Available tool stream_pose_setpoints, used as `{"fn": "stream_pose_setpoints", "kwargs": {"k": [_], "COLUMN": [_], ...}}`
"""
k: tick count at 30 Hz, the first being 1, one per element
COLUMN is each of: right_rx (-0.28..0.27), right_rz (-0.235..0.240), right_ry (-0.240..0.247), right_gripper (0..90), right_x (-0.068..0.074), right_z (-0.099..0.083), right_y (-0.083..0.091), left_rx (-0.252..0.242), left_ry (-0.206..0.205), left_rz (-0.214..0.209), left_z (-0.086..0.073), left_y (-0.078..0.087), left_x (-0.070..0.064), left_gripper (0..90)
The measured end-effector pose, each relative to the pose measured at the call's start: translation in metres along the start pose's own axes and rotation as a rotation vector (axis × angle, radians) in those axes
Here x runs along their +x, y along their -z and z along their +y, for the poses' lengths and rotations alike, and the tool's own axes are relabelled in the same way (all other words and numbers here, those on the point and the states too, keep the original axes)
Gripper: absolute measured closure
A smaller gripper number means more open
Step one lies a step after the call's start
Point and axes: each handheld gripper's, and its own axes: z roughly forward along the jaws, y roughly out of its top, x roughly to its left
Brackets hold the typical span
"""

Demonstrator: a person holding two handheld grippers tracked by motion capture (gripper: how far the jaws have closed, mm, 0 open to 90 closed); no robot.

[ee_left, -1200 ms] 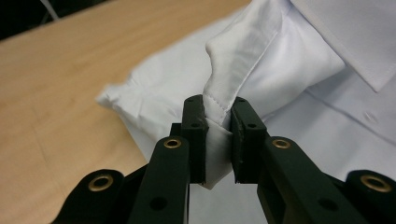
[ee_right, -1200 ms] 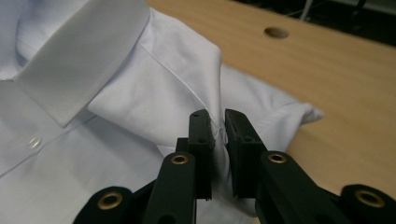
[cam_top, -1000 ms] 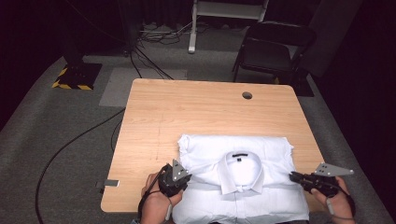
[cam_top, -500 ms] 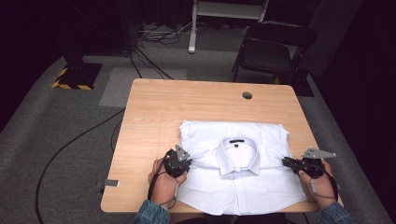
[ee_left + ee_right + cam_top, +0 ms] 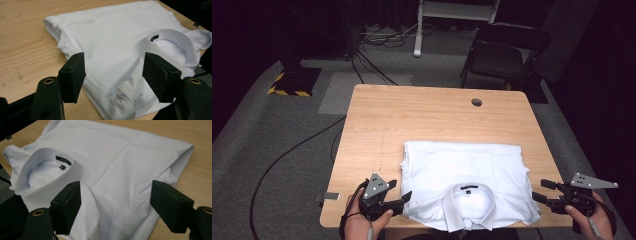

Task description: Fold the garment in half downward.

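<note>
Folded white shirt [image 5: 464, 172] sitting at the near edge of the desk [image 5: 412, 120].
Left tongs [image 5: 404, 201] and right tongs [image 5: 539, 192] flank the shirt's collar end, both spread wide, pinching nothing.

Smooth cloth shirt [image 5: 467, 175]; matt wood table [image 5: 422, 115].

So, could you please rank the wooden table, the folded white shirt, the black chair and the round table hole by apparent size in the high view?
1. Light wooden table.
2. Folded white shirt.
3. Black chair, though it stands farther off, so its true size is unsure.
4. Round table hole.
</note>
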Motion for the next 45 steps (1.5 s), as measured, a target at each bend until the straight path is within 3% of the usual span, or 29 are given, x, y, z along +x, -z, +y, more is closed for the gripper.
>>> {"fn": "stream_pose_setpoints", "kwargs": {"k": [8,14,19,21,24,38,45], "right_rx": [0.017,0.051,0.131,0.137,0.147,0.168,0.171], "right_rz": [-0.029,-0.076,-0.082,-0.091,-0.101,-0.172,-0.214], "right_ry": [0.057,0.106,0.151,0.172,0.194,0.139,0.118], "right_gripper": [24.6,22.9,19.9,19.5,19.7,19.2,19.2], "right_x": [-0.007,-0.019,-0.021,-0.020,-0.021,-0.055,-0.065], "right_z": [0.000,-0.005,-0.010,-0.011,-0.011,-0.021,-0.029], "right_y": [-0.039,-0.069,-0.088,-0.092,-0.092,-0.062,-0.045], "left_rx": [0.082,0.153,0.237,0.221,0.234,0.245,0.242], "left_ry": [-0.086,-0.129,-0.153,-0.158,-0.179,-0.231,-0.251], "left_rz": [0.067,0.081,0.112,0.118,0.127,0.060,0.036], "left_z": [0.004,0.000,-0.008,-0.011,-0.010,-0.001,0.001], "left_y": [-0.046,-0.079,-0.097,-0.099,-0.100,-0.127,-0.136], "left_x": [0.004,0.005,0.010,0.011,0.010,-0.022,-0.034], "left_gripper": [33.3,31.8,31.1,30.7,30.6,29.4,29.3]}}
